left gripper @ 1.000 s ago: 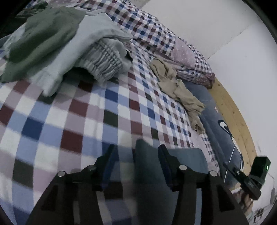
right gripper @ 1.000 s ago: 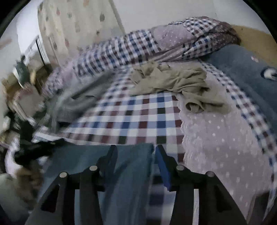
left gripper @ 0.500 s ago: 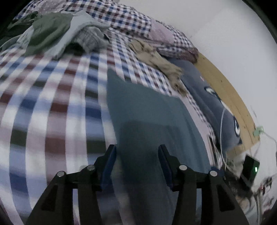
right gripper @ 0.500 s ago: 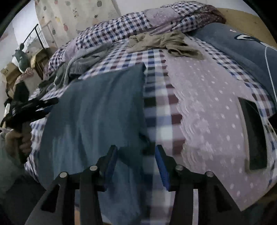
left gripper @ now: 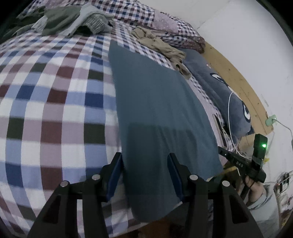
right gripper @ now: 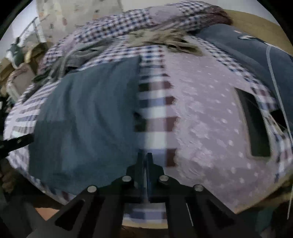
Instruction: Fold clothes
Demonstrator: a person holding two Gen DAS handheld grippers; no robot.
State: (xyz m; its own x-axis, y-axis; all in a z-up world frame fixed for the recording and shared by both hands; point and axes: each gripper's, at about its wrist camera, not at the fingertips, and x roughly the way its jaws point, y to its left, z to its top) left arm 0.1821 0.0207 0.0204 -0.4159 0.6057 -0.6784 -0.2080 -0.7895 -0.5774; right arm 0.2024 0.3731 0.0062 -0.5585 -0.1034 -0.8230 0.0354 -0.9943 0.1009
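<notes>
Left gripper [left gripper: 144, 170] we find spread wide, its jaws either side of the teal cloth's [left gripper: 155, 109] near-left corner, gripping nothing. Right gripper [right gripper: 144, 161] is pressed together; whether fabric sits between its jaws we cannot tell. We record the cloth lying flat, smooth and rectangular, along the near edge of the checked bedspread [left gripper: 55, 102]. A crumpled beige garment [left gripper: 161, 45] and grey-green clothes heap [left gripper: 73, 22] lie toward the far edge. Only the right view shows the dotted lilac fabric [right gripper: 210, 119] and floral curtain [right gripper: 77, 16]; only the left shows the white wall [left gripper: 247, 45] and wooden headboard [left gripper: 236, 80].
</notes>
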